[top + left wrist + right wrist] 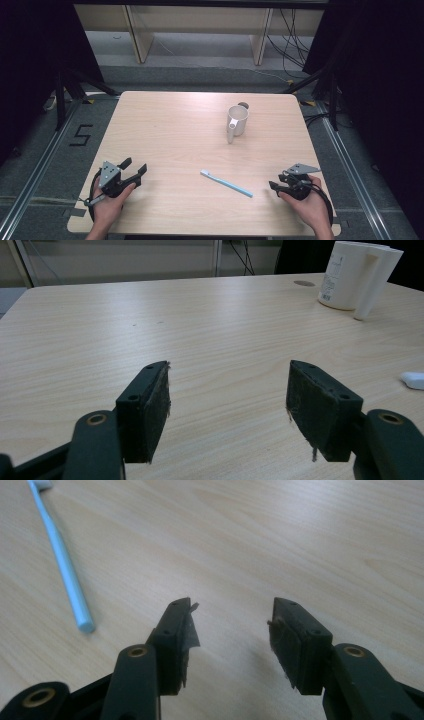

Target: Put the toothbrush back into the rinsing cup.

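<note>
Two grippers, left (136, 167) and right (277, 183), gape empty beside blue toothbrush (226, 183); white mug (237, 121) bears unreadable label; floor marking reads "5" (81, 135).

In the left gripper view the mug (361, 276) is cut off at the top edge, and the print on its label cannot be read. The toothbrush (413, 380) is cropped by the right edge there, only its white head being seen. In the right gripper view the toothbrush's (62, 565) head is clipped at the top edge.
</note>
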The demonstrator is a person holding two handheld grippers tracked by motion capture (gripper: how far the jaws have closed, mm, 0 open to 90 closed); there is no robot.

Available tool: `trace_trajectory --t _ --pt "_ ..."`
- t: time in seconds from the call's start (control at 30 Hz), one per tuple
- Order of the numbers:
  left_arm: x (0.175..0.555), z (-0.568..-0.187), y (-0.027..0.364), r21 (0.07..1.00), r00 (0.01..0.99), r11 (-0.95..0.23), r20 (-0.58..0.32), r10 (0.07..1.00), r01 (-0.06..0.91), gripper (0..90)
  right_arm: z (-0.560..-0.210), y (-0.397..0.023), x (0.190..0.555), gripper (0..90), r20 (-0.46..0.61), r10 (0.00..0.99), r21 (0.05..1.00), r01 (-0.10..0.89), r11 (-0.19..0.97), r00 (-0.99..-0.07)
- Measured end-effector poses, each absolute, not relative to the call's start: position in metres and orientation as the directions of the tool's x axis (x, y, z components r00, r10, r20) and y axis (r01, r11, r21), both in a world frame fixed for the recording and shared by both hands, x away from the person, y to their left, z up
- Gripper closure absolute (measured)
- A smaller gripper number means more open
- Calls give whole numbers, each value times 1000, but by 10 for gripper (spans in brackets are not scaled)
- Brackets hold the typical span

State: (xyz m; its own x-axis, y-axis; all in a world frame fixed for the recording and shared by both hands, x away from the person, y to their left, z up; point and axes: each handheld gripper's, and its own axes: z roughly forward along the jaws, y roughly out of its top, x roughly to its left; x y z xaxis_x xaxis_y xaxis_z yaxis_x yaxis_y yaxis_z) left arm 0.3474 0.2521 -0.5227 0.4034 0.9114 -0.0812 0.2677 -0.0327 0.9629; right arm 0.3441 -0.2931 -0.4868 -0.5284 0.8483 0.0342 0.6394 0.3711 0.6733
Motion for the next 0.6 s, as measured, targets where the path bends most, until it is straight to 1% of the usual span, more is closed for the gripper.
trace_trajectory --t 0.03,0.07,0.13,0.23,0.27,0.3,0.33,0.4,0.47,0.53,0.57,0.6 --pt "347 -523 252 962 400 -29 -85 912 272 333 -487 -293 344 519 34 848 673 639 371 -528" --pt "348 -523 252 962 399 -28 -87 913 272 333 -487 -293 344 522 44 833 647 651 397 -552" --pt "348 -523 251 961 397 -30 -85 914 277 333 -486 -293 344 526 41 824 635 652 415 -565" --pt "349 -523 250 965 404 -29 -82 911 261 332 -483 -292 345 531 49 809 611 658 439 -586" --pt "349 -523 250 965 407 -33 -78 910 258 332 -483 -292 347 533 28 790 615 633 469 -612" --pt "347 -523 250 963 404 -38 -76 912 266 332 -481 -292 348 533 27 786 612 632 476 -618" --pt "347 -523 250 963 405 -36 -79 911 268 331 -479 -291 349 533 21 784 611 629 481 -621" --pt "348 -523 248 966 414 -36 -76 907 256 333 -469 -291 349 532 33 791 570 662 487 -610" --pt "346 -523 248 962 410 -46 -71 909 269 333 -467 -291 350 530 30 790 580 654 485 -612" --pt "347 -523 247 962 415 -50 -68 907 267 332 -456 -292 352 530 39 785 572 658 490 -618" --pt "347 -522 247 962 415 -50 -69 907 270 332 -455 -293 353 531 26 781 574 649 500 -624" --pt "347 -522 247 962 415 -50 -69 907 270 332 -452 -293 354 534 33 787 569 659 492 -615"
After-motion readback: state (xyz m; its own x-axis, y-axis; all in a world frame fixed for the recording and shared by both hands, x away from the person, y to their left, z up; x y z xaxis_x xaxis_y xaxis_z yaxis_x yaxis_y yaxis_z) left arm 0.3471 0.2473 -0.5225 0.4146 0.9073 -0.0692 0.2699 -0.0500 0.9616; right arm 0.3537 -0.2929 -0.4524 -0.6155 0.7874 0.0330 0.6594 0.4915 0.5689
